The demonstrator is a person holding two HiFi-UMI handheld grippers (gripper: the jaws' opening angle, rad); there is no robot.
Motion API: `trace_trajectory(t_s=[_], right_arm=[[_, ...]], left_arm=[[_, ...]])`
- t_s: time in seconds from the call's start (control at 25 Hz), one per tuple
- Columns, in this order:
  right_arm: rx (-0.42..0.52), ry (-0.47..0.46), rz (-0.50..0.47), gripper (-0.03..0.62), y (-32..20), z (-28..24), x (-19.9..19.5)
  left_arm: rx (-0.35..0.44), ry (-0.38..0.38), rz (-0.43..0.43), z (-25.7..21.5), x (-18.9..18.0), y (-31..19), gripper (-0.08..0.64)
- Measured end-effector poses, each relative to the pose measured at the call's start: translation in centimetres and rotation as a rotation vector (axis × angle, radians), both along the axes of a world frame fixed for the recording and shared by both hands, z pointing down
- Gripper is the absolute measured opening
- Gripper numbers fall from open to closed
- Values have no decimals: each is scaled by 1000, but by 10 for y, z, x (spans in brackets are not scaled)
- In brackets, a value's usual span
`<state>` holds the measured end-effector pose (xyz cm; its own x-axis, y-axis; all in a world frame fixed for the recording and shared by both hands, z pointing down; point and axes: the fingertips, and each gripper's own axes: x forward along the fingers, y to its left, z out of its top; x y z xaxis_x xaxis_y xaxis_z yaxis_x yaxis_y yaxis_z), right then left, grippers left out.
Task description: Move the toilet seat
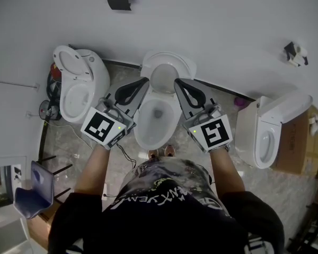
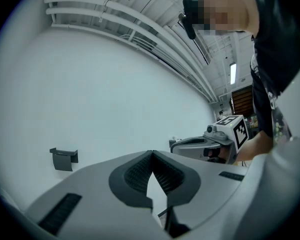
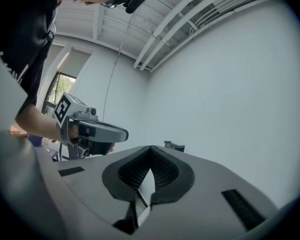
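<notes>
White oval plastic toilet seat [image 1: 172, 62] stands raised at the far end of the middle white ceramic bowl [image 1: 140, 136]. Over the bowl, left grey gripper [image 1: 146, 81] and right grey gripper [image 1: 176, 82] are both pressed together, empty.

Soft, bright light fills all three views, and the white wall [image 1: 212, 20] is evenly lit. The head view is sharp, with only faint shadows on the floor [image 1: 69, 142]. Both gripper views bend strongly, with black corners and curved ceiling pipes [image 2: 140, 29]. Above and to the right of the left hand-held gripper [image 2: 151, 152] a light strip [image 2: 233, 73] glows. Left of the right hand-held gripper [image 3: 150, 148] a window [image 3: 60, 91] lets in daylight. The near body of each looks soft.
</notes>
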<state>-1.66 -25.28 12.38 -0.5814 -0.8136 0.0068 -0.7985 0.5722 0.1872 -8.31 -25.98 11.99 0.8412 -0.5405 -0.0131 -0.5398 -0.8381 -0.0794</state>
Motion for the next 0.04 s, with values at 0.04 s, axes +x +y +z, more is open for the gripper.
trace_trajectory(t_s=[0.04], right_arm=[[0, 0, 0, 0, -1, 0, 0]], left_arm=[[2, 1, 0, 0, 0, -1, 20]])
